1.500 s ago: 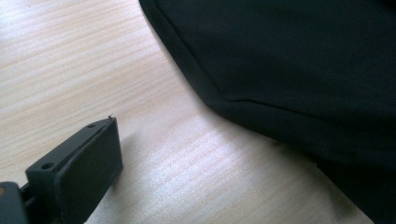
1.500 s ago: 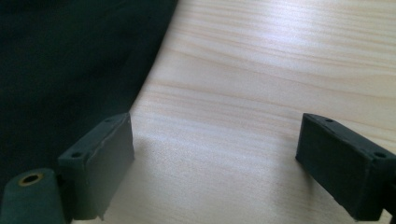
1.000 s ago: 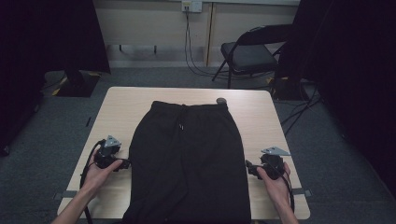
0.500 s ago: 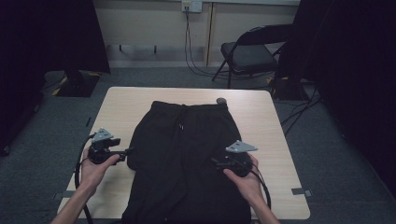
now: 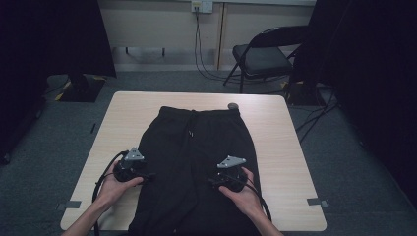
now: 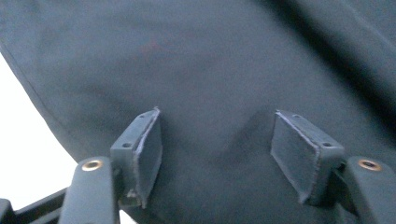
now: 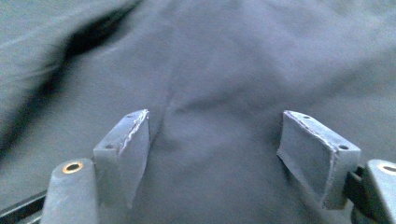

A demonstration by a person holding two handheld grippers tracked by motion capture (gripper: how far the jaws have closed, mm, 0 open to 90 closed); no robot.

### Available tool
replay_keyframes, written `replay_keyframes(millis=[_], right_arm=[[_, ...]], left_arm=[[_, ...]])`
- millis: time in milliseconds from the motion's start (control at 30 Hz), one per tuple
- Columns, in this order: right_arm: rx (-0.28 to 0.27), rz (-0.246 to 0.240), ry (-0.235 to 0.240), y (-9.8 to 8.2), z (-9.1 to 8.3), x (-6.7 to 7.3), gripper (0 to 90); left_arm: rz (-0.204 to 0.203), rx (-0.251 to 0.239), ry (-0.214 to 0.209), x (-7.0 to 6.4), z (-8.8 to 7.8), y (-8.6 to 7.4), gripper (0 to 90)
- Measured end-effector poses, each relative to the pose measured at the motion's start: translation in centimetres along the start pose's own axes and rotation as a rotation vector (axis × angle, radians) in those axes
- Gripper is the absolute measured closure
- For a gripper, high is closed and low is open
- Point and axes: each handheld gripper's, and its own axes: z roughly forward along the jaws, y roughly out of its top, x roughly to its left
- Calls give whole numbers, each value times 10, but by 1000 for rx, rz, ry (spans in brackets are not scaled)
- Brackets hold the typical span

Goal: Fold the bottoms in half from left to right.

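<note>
The fingers (image 6: 149, 147) of the left gripper (image 6: 229, 154) are standing released over the dark fabric, having just been closing a little, with nothing pinched between them; in the high view the left gripper (image 5: 147, 175) is hovering at the left edge of the pair of black cloth trousers (image 5: 196, 162), held by the person's left hand (image 5: 115, 184); the fingers (image 7: 128, 149) of the right gripper (image 7: 224, 154) are also standing apart, having just been opening slightly, above a soft crease in the cloth and gripping nothing; in the high view the right gripper (image 5: 212, 182) is sitting over the right leg of the trousers, carried by the right hand (image 5: 241, 194); the trousers are lying flat along the middle of the pale wooden tabletop (image 5: 290, 162), waistband at the far side, legs running toward the near edge; beyond the tabletop a black folding chair (image 5: 263, 56) is standing on the grey carpet.
</note>
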Motion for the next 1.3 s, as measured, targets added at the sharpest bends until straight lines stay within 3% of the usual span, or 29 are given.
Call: replay_keyframes(millis=[133, 267, 433, 633, 700, 800, 867, 933, 967, 1033, 1067, 1133, 1200, 1267, 1300], right_arm=[[14, 8, 1, -5, -6, -7, 249], [25, 8, 2, -19, -21, -18, 249], [29, 25, -12, -33, -34, -27, 249], [55, 57, -41, -51, -55, -32, 249], [76, 64, -49, -52, -59, -31, 256], [76, 63, -26, -48, -61, -27, 303], [32, 72, -15, -40, -67, -22, 305], [-14, 75, -2, -28, -75, -15, 338], [-47, 68, 4, -15, -83, -6, 357], [-59, 61, 13, -8, -87, -1, 368], [-90, 42, 41, 7, -94, 9, 391], [-104, 28, 47, 15, -95, 14, 402], [-118, 6, 53, 30, -89, 27, 402], [-119, -8, 97, 44, -75, 43, 403], [-117, -27, 123, 51, -67, 52, 407]], left_arm=[[-5, 1, 3, -9, -1, -1, 335], [45, 34, -33, -30, -2, 2, 345], [69, 37, -59, -41, -2, 2, 341], [100, 77, -80, -50, -8, -2, 291], [65, 68, -101, -44, -13, -2, 328], [9, 2, -79, -29, -23, 1, 329], [-55, -49, -68, -16, -31, 1, 330], [-82, -34, -38, -5, -32, 1, 334], [-83, -29, -8, 5, -30, 4, 343], [-80, -20, 8, 11, -27, 8, 348], [-92, -14, 10, 13, -25, 11, 350], [-101, -28, -18, 21, -19, 16, 361], [-92, -34, 17, 26, -10, 19, 390], [-109, -11, 2, 27, -1, 18, 406], [-83, 15, 16, 26, 2, 16, 433]])
